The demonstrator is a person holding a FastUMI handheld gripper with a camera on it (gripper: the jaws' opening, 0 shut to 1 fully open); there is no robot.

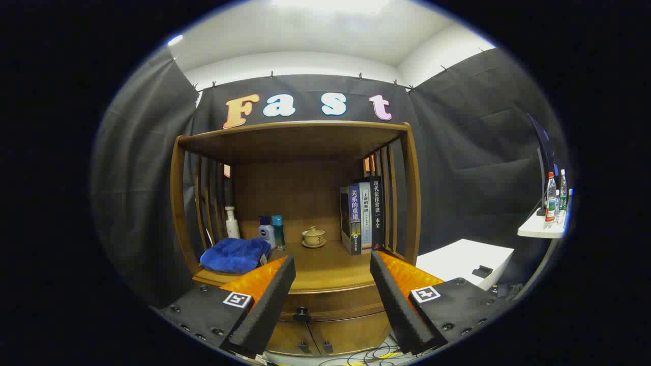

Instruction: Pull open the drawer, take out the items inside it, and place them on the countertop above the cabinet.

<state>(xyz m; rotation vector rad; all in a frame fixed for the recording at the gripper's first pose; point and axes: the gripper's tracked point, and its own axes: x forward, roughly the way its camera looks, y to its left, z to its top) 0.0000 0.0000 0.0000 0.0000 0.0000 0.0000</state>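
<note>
One wooden cabinet (297,203), open-fronted with slatted sides, its counter (325,267) running side to side at 12 o'clock from the hand-held gripper (333,272).
One drawer (330,303), shut, directly under the counter; long axis side to side, so the pull should come straight back toward the hand-held gripper. Contents hidden.
One blue towel (235,255), folded, at 10 o'clock on the counter.
Three books (362,216), upright, at 1 o'clock against the right slats.
Three bottles (264,230), standing behind the towel at 11 o'clock.
One lidded cup on a saucer (314,237), mid-counter at 12 o'clock.
One drawer knob (302,313), dark, at 6 o'clock between and below the fingertips, apart from both.
Hand-held gripper: released, fingers spread wide, grasping nothing. Judged stage: approach, drawer not yet opened.
</note>
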